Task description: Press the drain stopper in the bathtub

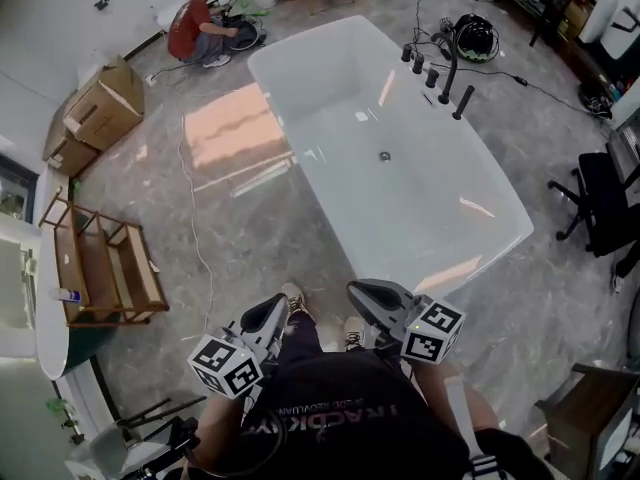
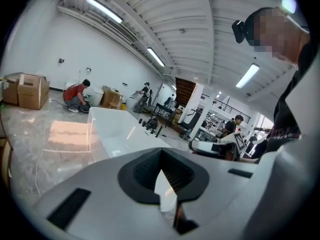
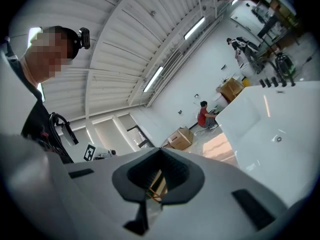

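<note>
Right gripper (image 1: 358, 290), drain stopper (image 3: 278, 139) beyond

This is a big open workshop hall, not a home. A freestanding white bathtub (image 1: 400, 183) stands on polished stone floor (image 1: 250, 238) ahead of the left hand-held gripper (image 1: 277, 308). Cardboard boxes (image 1: 100, 113) sit far to its left and loose cables (image 1: 190, 208) trail ahead. An office chair (image 1: 600, 203) stands off right, and strip lights (image 2: 155, 56) run along a ribbed ceiling (image 2: 200, 24).
</note>
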Demonstrator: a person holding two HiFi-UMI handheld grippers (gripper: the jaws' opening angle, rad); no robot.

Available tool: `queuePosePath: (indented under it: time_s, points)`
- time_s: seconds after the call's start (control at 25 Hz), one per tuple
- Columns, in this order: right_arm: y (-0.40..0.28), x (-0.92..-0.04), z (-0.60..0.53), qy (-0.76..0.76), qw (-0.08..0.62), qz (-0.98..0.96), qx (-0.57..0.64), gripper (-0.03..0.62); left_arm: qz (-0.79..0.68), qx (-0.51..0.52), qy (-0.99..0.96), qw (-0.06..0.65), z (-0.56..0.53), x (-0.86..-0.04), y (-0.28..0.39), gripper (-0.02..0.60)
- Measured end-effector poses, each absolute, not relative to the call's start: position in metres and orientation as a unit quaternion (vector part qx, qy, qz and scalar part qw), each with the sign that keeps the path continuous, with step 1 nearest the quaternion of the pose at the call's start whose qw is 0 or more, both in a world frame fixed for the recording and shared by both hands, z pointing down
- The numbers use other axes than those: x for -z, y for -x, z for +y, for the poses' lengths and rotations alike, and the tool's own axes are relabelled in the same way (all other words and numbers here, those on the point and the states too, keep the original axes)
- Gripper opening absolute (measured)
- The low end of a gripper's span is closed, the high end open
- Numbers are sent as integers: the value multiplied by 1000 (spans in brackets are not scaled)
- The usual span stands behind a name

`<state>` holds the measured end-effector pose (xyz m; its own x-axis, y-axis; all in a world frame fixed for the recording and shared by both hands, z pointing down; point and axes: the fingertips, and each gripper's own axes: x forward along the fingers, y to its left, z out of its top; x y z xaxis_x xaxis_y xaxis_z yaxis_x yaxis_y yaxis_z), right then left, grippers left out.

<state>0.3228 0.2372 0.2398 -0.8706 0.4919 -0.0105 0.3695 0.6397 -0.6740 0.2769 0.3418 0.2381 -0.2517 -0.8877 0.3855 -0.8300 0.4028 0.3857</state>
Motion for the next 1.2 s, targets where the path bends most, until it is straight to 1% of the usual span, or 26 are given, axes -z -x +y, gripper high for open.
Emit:
queuePosePath:
  time_s: [0.36,0.72,0.84,1.0,1.2]
  points:
    - [-264,-252,212,132,76,-925,-348,16,-737,55,-614,278,318,-249,-191,8]
    - [-147,-254,236,45,61,-935,-345,16,-706,34,-651,275,350,-250,-51,8]
    - [-119,-253,243,17,57,-936,-347,17,-689,25,-668,281,355,-251,-19,8]
    - [-113,-257,233,-22,58,-935,-349,16,-666,21,-685,295,339,-262,-1,8]
    - [-131,-266,199,-68,58,-931,-353,16,-636,10,-710,302,295,-270,-2,8]
